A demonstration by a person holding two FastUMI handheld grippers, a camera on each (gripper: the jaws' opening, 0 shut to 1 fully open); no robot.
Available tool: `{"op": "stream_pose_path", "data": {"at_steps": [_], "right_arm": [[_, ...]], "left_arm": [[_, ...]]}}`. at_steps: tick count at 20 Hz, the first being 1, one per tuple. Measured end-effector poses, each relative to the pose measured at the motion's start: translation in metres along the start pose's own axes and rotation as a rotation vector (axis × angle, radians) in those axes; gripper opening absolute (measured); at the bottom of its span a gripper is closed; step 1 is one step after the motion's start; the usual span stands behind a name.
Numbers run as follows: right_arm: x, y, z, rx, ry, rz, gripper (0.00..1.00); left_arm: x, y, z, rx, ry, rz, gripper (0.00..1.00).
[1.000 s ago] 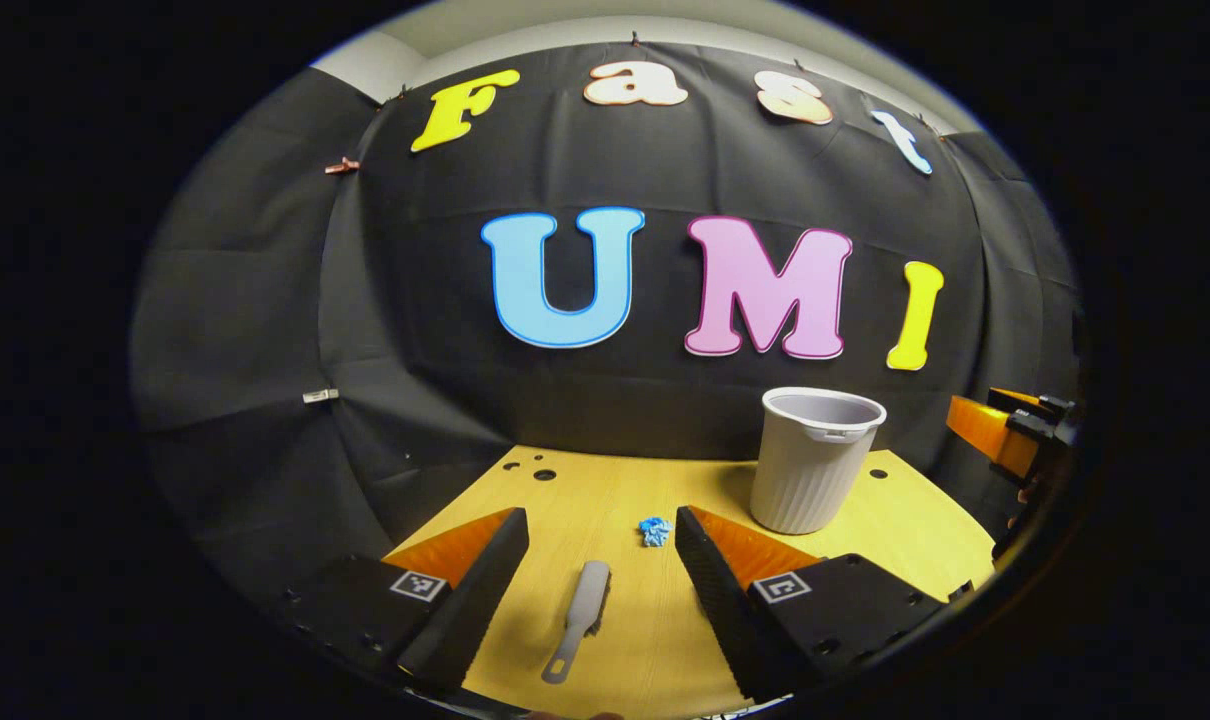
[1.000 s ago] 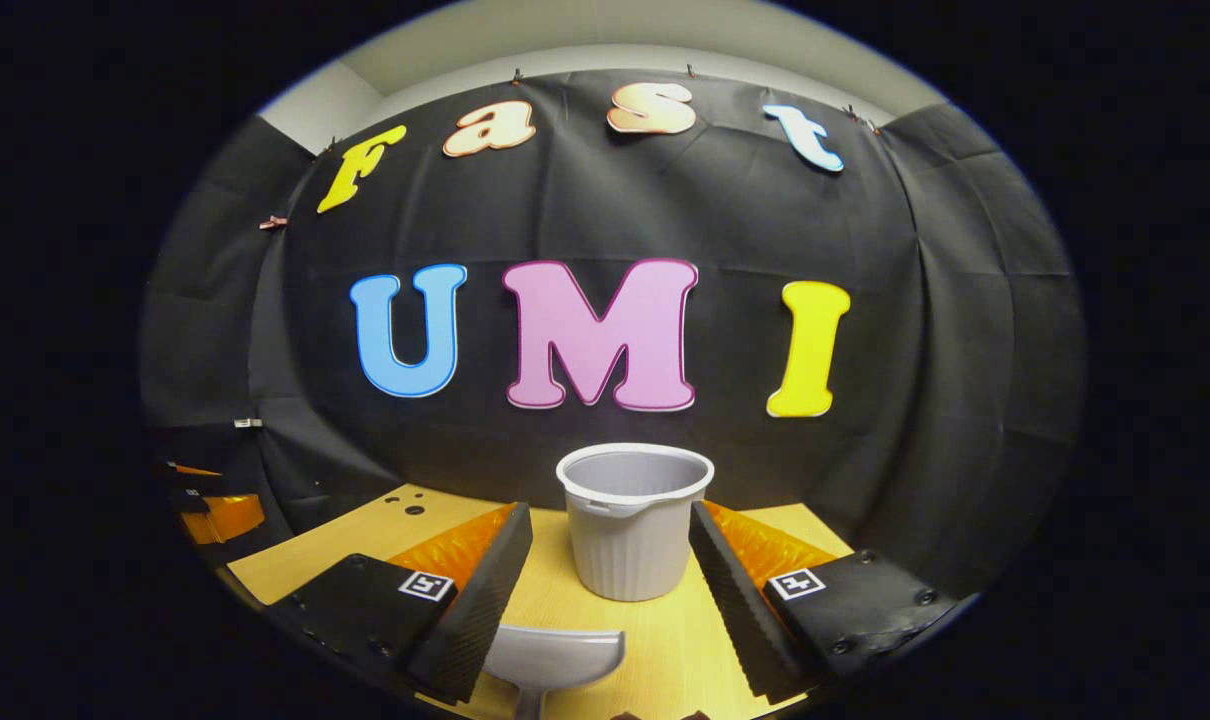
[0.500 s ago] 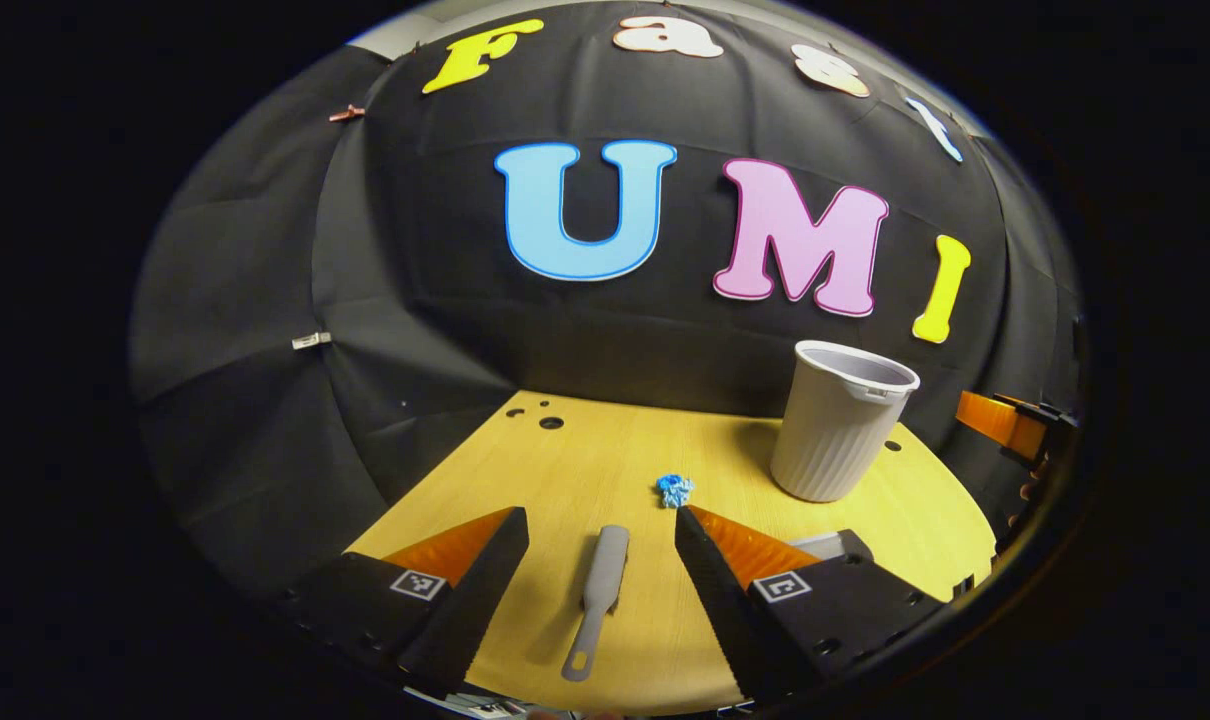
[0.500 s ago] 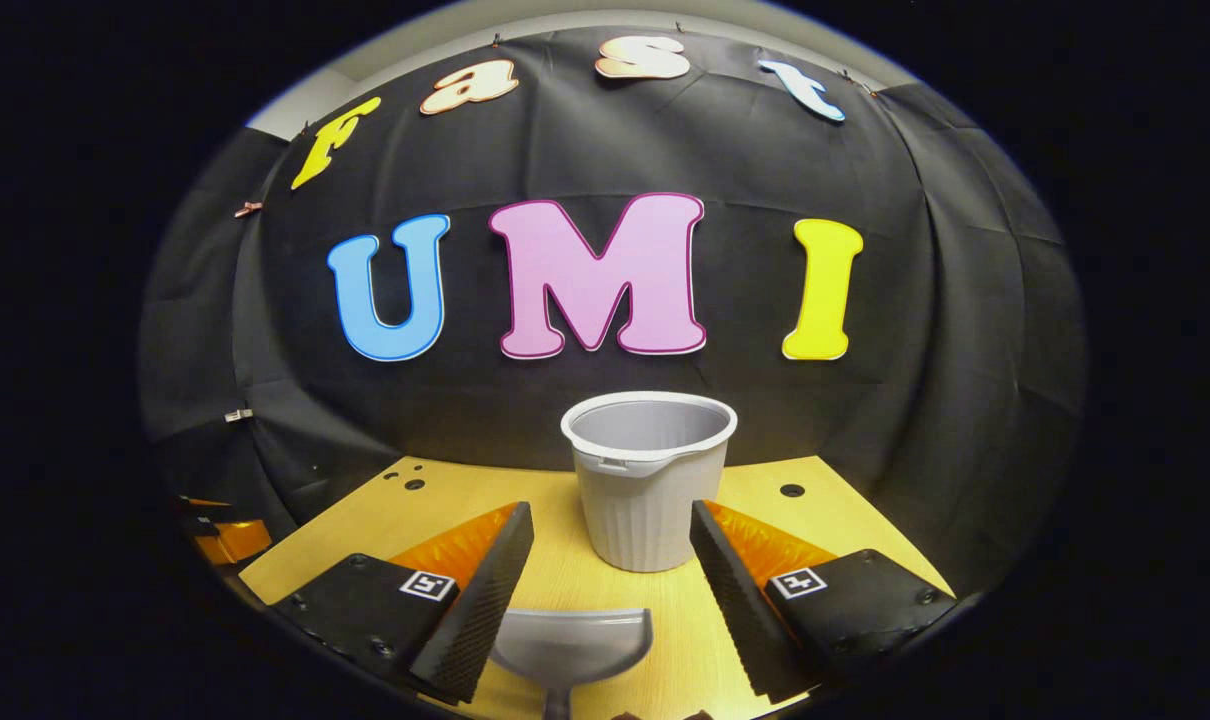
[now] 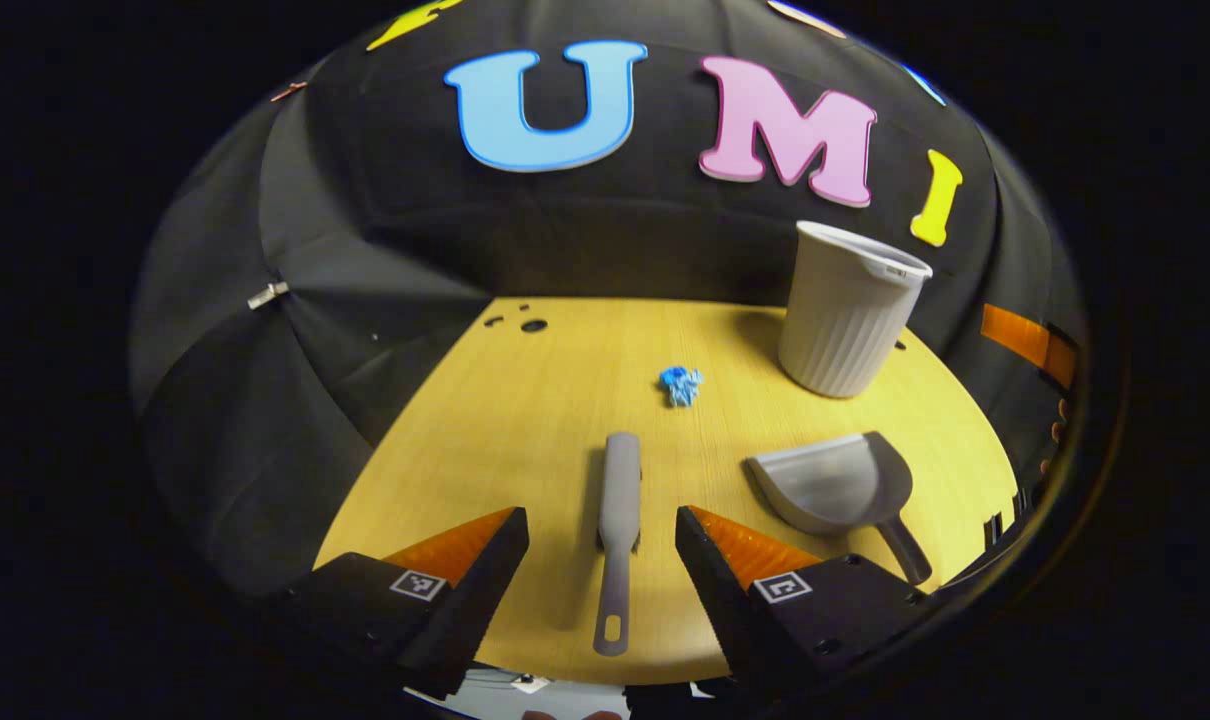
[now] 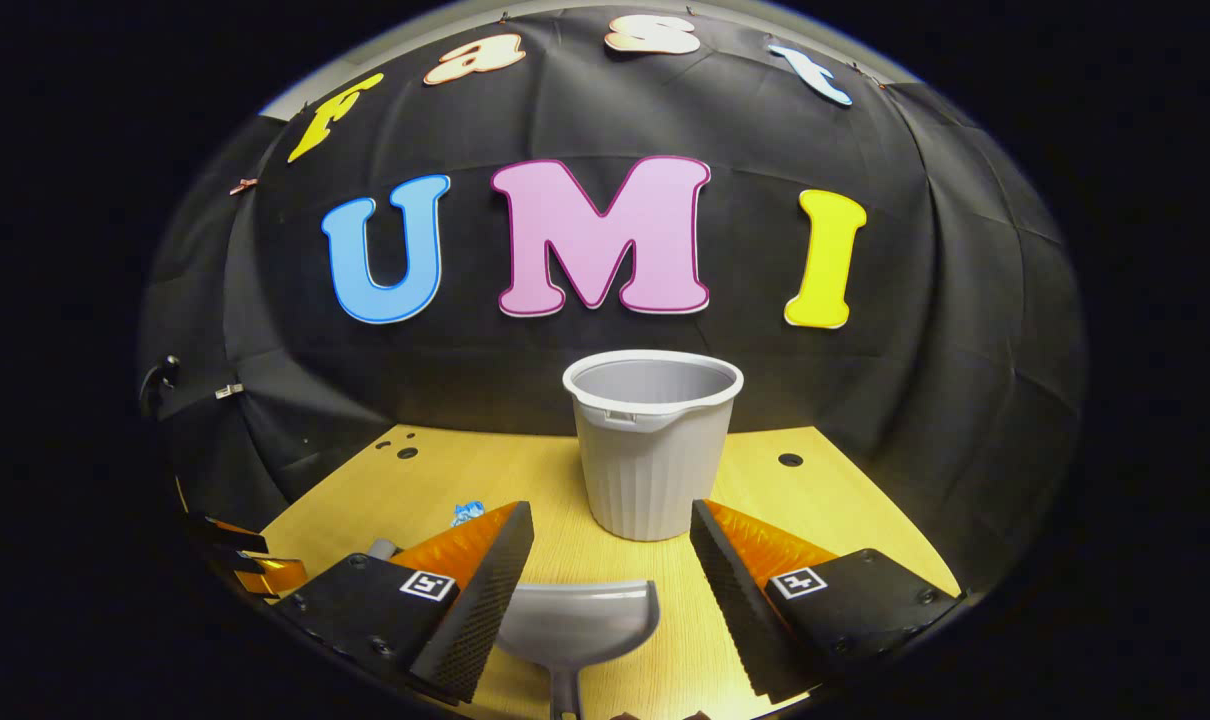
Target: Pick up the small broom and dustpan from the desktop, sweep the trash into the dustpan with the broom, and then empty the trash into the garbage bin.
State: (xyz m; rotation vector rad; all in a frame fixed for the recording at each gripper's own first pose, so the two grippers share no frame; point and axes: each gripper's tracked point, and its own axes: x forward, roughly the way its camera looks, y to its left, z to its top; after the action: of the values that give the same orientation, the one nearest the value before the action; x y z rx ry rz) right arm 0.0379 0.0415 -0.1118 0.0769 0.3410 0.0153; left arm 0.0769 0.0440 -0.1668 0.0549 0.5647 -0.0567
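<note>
Your jaws are spread on both: the left gripper [image 5: 602, 520] hangs above the one broom [image 5: 618, 525], the right gripper [image 6: 611, 512] above the one dustpan [image 6: 577, 628], touching neither. One blue scrap [image 5: 681, 384] lies on bare desktop [image 5: 525, 420]; one bin [image 6: 651, 440] stands near the far edge

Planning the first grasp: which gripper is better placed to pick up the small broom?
Left. The broom lies on the desk between the open jaws of the left gripper. The right gripper is lined up over the dustpan instead.
</note>
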Motion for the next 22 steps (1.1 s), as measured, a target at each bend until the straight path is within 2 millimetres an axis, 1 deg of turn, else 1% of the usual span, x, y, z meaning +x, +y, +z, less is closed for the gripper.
{"op": "stream_pose_path", "data": {"at_steps": [1,2,4,7,8,10,12,13,14,15,17,18,19,20,22], "right_arm": [[-0.001,0.001,-0.005,0.001,0.015,0.000,0.98],[-0.001,0.002,-0.011,0.001,0.033,0.001,0.98],[-0.003,0.004,-0.019,0.003,0.052,0.002,0.98],[-0.008,0.001,-0.038,0.006,0.092,-0.017,0.98],[-0.012,0.002,-0.047,0.014,0.112,-0.023,0.98],[-0.014,0.003,-0.060,0.026,0.140,-0.031,0.98],[-0.017,0.008,-0.072,0.042,0.171,-0.034,0.98],[-0.017,0.006,-0.080,0.046,0.191,-0.042,0.98],[-0.019,0.002,-0.090,0.038,0.222,-0.066,0.98],[-0.022,0.002,-0.109,0.035,0.279,-0.081,0.98],[-0.027,0.005,-0.130,0.064,0.355,-0.081,0.98],[-0.029,0.007,-0.139,0.075,0.388,-0.077,0.98],[-0.031,0.011,-0.146,0.085,0.417,-0.068,0.98],[-0.035,0.016,-0.159,0.094,0.471,-0.051,0.98],[-0.039,0.029,-0.170,0.113,0.539,-0.015,0.99]], "left_arm": [[0.008,-0.002,-0.010,0.001,0.048,-0.013,0.96],[0.020,-0.002,-0.025,0.002,0.114,-0.019,0.96],[0.037,-0.003,-0.045,0.006,0.212,-0.027,0.96],[0.055,-0.001,-0.067,0.039,0.333,-0.023,0.96],[0.064,-0.002,-0.075,0.055,0.387,-0.029,0.96],[0.070,0.001,-0.082,0.078,0.444,-0.024,0.95],[0.080,0.005,-0.084,0.088,0.477,-0.015,0.96],[0.084,0.006,-0.084,0.089,0.490,-0.012,0.96],[0.087,0.007,-0.085,0.093,0.503,-0.011,0.96],[0.092,0.006,-0.087,0.101,0.522,-0.018,0.96],[0.093,-0.002,-0.096,0.093,0.573,-0.058,0.95],[0.094,-0.005,-0.097,0.086,0.579,-0.064,0.92],[0.096,-0.006,-0.097,0.079,0.576,-0.065,0.83],[0.099,-0.007,-0.098,0.057,0.580,-0.063,0.76],[0.101,-0.004,-0.099,0.030,0.588,-0.055,0.64]]}}
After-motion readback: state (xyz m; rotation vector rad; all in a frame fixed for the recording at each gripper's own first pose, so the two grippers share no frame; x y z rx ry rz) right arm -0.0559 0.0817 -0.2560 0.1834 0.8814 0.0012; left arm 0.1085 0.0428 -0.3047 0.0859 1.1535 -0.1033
